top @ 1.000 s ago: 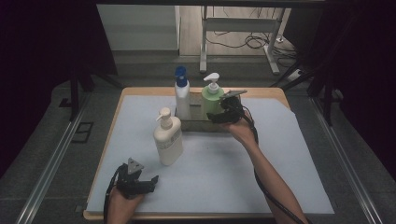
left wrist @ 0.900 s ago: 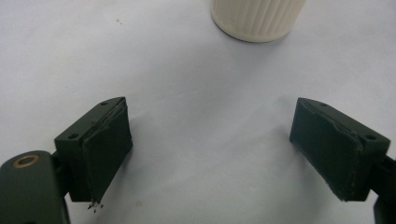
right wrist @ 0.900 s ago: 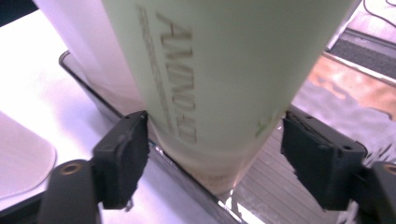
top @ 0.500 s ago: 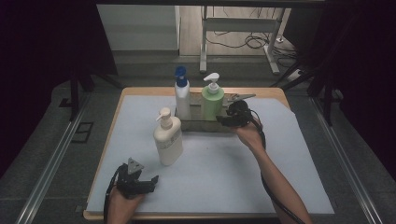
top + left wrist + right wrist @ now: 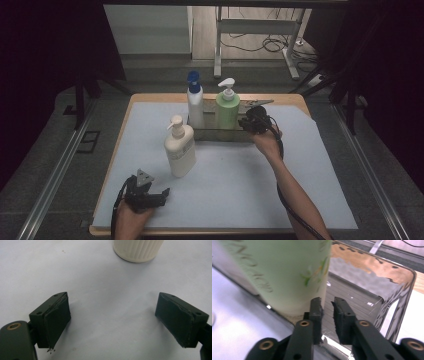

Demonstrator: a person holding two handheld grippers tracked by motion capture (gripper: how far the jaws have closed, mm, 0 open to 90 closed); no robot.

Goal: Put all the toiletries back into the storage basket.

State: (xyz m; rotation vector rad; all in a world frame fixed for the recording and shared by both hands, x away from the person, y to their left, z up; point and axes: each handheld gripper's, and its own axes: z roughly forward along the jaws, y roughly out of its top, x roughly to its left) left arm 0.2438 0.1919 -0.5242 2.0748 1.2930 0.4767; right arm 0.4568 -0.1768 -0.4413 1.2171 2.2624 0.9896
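Right gripper (image 5: 327,305) now drawn back from green plastic pump bottle (image 5: 226,107), fingers nearly together beside it, bottle upright in shiny metal tray (image 5: 220,134) at 12 o'clock on desk, left gripper (image 5: 112,315) resting at 7 o'clock, fingers wide apart, empty

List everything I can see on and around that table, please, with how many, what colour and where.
Pump bottle: one, cream, standing on the sheet, left of centre.
Pump bottle: one, green, standing in the tray.
Bottle: one, white with a blue cap, in the tray beside the green one.
Tray: one, shiny metal, far middle of the table.
Sheet: one, pale, covering most of the table.
Table: one, wooden edge.
Metal stand: one, pale, on the floor behind.
Left gripper: black, fingers wide apart, near left corner.
Right gripper: black, fingers nearly together at the tray's near rim, beside the green bottle.
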